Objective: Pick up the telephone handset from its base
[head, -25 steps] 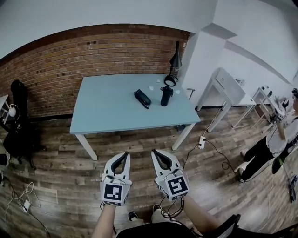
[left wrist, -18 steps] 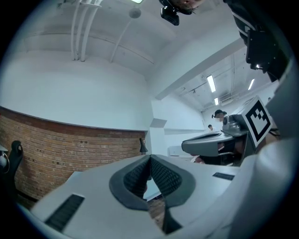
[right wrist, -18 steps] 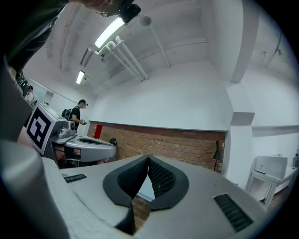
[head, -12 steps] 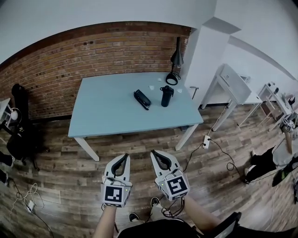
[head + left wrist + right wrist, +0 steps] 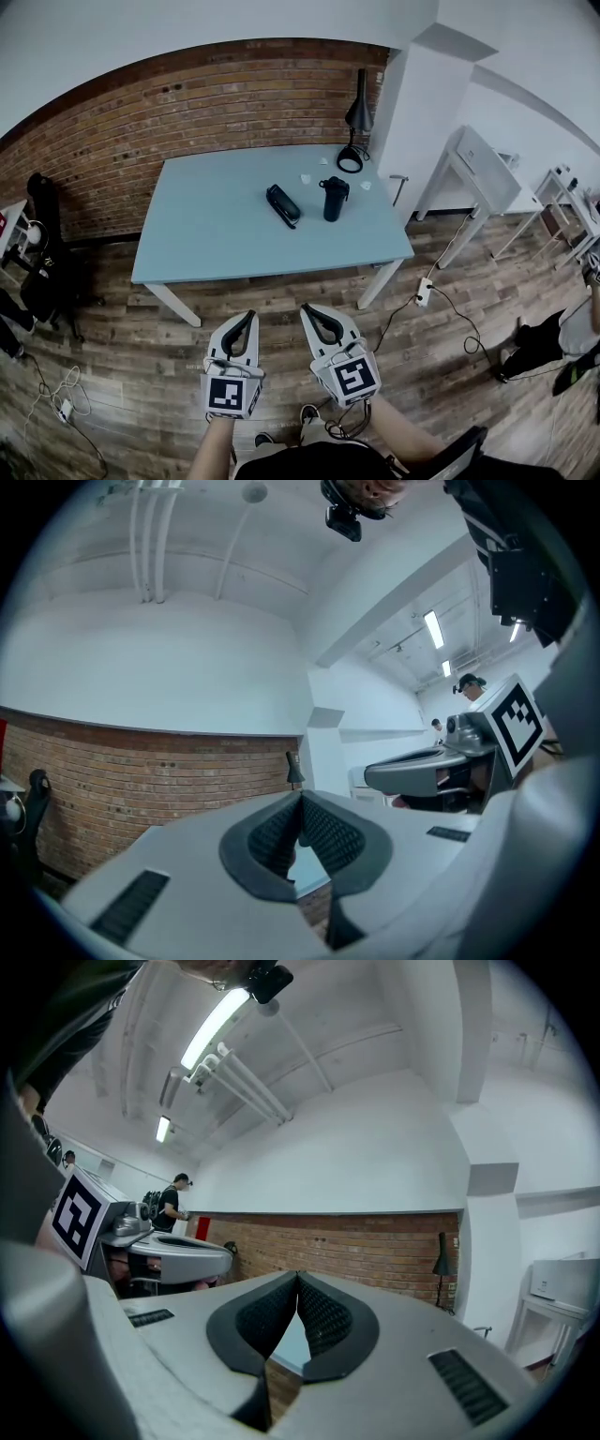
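The black telephone point(image 5: 283, 205) lies near the middle of the light blue table point(image 5: 206, 234), far ahead of both grippers. It is too small to tell the handset from the base. In the head view my left gripper point(image 5: 248, 316) and right gripper point(image 5: 307, 310) are held side by side over the wooden floor, short of the table's near edge. Both are shut with nothing between their pads. The left gripper view shows its jaw tips point(image 5: 300, 797) meeting, and the right gripper view shows the same point(image 5: 297, 1276). The phone is hidden in both gripper views.
A black bottle point(image 5: 333, 199) stands just right of the phone, and a black desk lamp point(image 5: 354, 117) stands at the table's far right corner. Behind the table is a brick wall point(image 5: 122, 141). A white column point(image 5: 412, 131), white desks point(image 5: 487, 169) and floor cables point(image 5: 441, 309) are on the right.
The table has come slightly nearer and larger in the head view, as both grippers advance toward it together. The person at the right edge has slid mostly out of view.
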A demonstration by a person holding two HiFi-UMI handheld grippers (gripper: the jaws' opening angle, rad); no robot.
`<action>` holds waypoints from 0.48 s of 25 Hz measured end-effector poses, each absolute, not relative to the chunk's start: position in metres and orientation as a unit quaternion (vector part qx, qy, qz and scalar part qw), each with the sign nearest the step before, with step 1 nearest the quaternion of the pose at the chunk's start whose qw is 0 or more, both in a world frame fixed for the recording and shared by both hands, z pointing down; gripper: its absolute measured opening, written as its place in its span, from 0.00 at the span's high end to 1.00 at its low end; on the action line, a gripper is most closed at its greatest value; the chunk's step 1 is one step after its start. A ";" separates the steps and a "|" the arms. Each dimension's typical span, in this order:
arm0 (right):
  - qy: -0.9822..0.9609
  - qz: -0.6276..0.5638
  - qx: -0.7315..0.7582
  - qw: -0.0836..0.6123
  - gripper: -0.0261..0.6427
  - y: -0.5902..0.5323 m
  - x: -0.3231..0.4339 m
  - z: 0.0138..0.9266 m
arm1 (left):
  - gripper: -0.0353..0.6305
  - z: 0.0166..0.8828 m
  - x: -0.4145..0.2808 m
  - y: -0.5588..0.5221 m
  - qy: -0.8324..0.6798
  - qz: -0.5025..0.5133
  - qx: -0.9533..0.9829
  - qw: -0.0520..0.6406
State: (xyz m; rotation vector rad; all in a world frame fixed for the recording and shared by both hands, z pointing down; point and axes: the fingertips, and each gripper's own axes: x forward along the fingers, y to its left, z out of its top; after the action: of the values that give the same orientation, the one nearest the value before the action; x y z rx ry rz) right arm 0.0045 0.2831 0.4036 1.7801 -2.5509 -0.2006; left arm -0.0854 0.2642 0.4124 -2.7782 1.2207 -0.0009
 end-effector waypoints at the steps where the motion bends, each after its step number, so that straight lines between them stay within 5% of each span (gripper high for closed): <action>1: -0.819 -0.060 0.570 0.012 0.94 0.280 0.008 0.404 | 0.91 0.412 -0.081 0.262 0.402 -0.003 -0.914 0.055; 12: -0.816 -0.057 0.574 0.026 0.94 0.243 0.007 0.422 | 0.91 0.427 -0.084 0.223 0.401 -0.006 -0.915 0.039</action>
State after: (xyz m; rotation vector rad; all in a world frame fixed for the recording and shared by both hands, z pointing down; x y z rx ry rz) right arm 0.0069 0.2426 0.4225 1.7746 -2.5240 -0.1747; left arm -0.0844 0.2228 0.4268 -2.8053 1.2299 -0.0183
